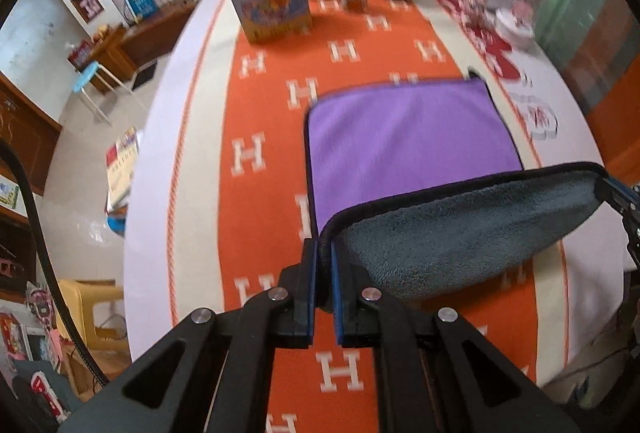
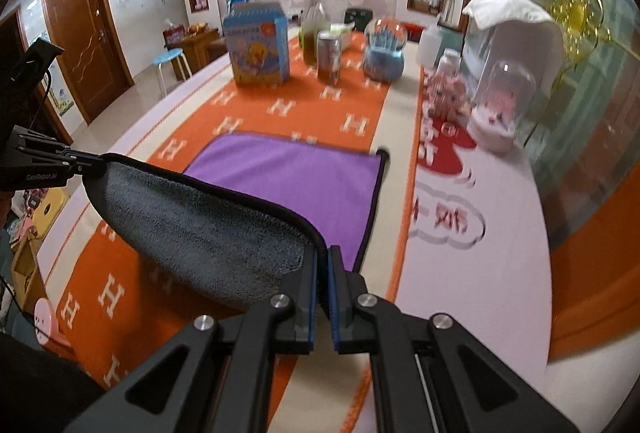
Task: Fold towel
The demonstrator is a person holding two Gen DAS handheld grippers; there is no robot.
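Note:
The towel (image 1: 412,137) is purple on top and grey underneath, with a black hem. Its far part lies flat on the orange cloth (image 1: 264,97). My left gripper (image 1: 325,249) is shut on the near left corner. My right gripper (image 2: 323,257) is shut on the near right corner. Both hold the near edge lifted above the table, so the grey underside (image 2: 192,229) faces me and sags between them. The right gripper shows at the right edge of the left wrist view (image 1: 616,193). The left gripper shows at the left of the right wrist view (image 2: 86,165).
At the table's far end stand a blue carton (image 2: 258,45), a bottle (image 2: 314,29), a can (image 2: 329,57) and a blue snow globe (image 2: 384,49). A glass dome (image 2: 500,101), a plush toy (image 2: 446,91) and a white appliance (image 2: 516,37) stand along the right side.

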